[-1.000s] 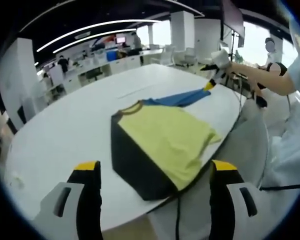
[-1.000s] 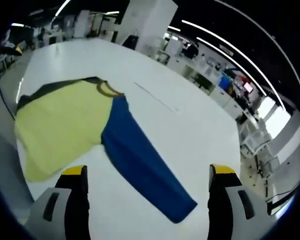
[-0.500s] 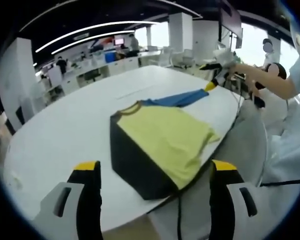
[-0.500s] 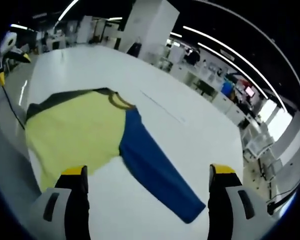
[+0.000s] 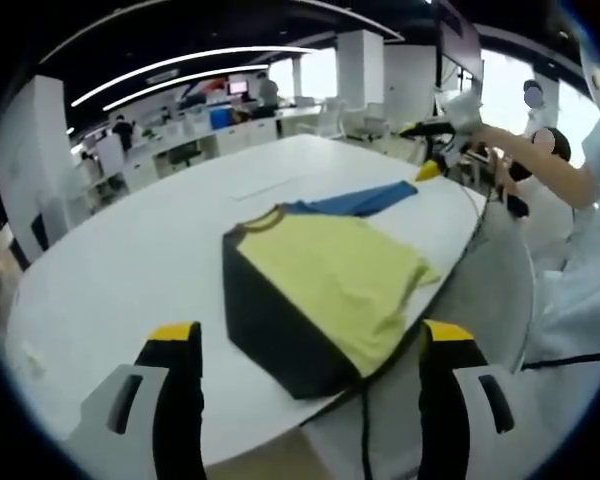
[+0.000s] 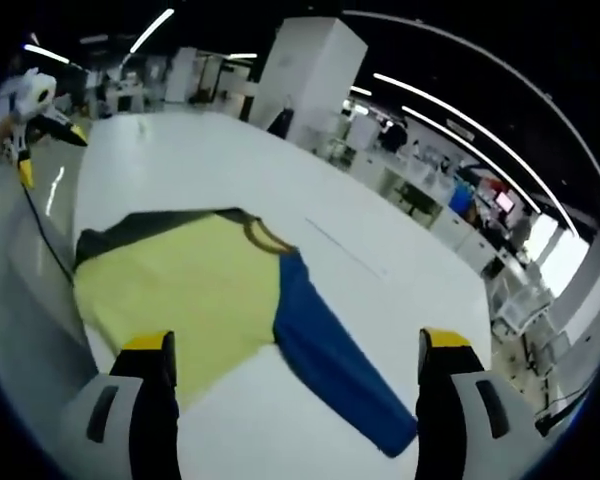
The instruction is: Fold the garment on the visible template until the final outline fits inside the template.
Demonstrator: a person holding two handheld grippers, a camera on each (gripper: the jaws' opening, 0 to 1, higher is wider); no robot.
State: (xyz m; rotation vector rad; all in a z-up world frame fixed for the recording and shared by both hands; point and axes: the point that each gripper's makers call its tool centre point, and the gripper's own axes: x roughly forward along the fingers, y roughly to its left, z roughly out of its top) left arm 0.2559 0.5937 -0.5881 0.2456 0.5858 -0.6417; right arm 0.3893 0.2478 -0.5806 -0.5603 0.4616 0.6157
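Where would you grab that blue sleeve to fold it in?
Probably at its free cuff end, coming from the outer tip with the right tool. The blue sleeve lies flat and stretched straight out from the yellow shirt body on the white table, so the cuff lifts easily and swings back over the body.

The garment (image 5: 330,290) is soft matt cloth (yellow, black, blue) on a smooth, glossy white table (image 5: 130,270).
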